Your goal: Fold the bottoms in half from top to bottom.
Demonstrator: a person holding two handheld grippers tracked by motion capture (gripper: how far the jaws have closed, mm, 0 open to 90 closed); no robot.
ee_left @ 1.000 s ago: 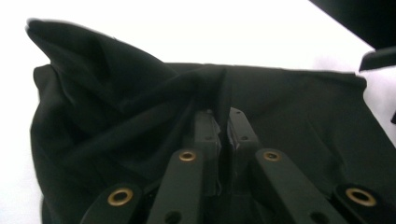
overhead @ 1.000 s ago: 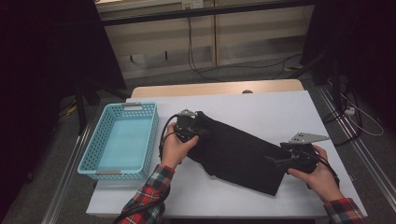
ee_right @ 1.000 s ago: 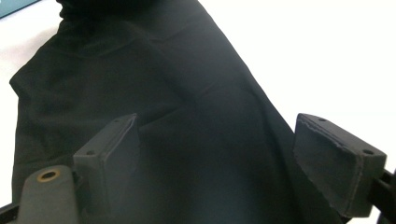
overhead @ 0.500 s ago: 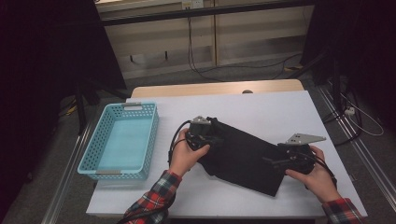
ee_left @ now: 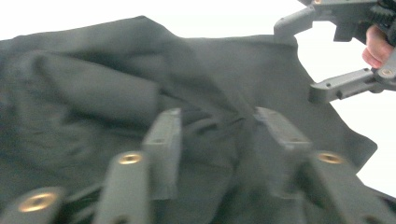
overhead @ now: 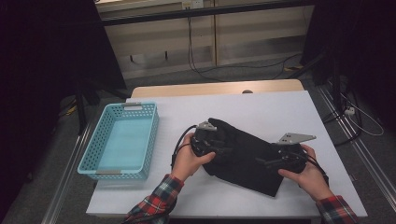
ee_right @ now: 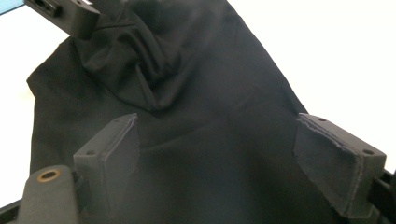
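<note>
Left tool (overhead: 215, 141) had just been opening over the bunched fold of the black cloth (overhead: 247, 161) on the table (overhead: 280, 112), likely releasing it, while right tool (overhead: 270, 161) stood open above the far end.

Light blue plastic basket (overhead: 122, 140) with perforated walls, sitting at the left edge of a white table (overhead: 280, 112). Strip of bare wooden tabletop (overhead: 215, 88) along the far side. Beyond it, pale cabinet panels (overhead: 201, 37) under a dark rail, with black cables (overhead: 205, 70) trailing on grey floor. Metal rails (overhead: 359, 149) on the floor at right.
</note>
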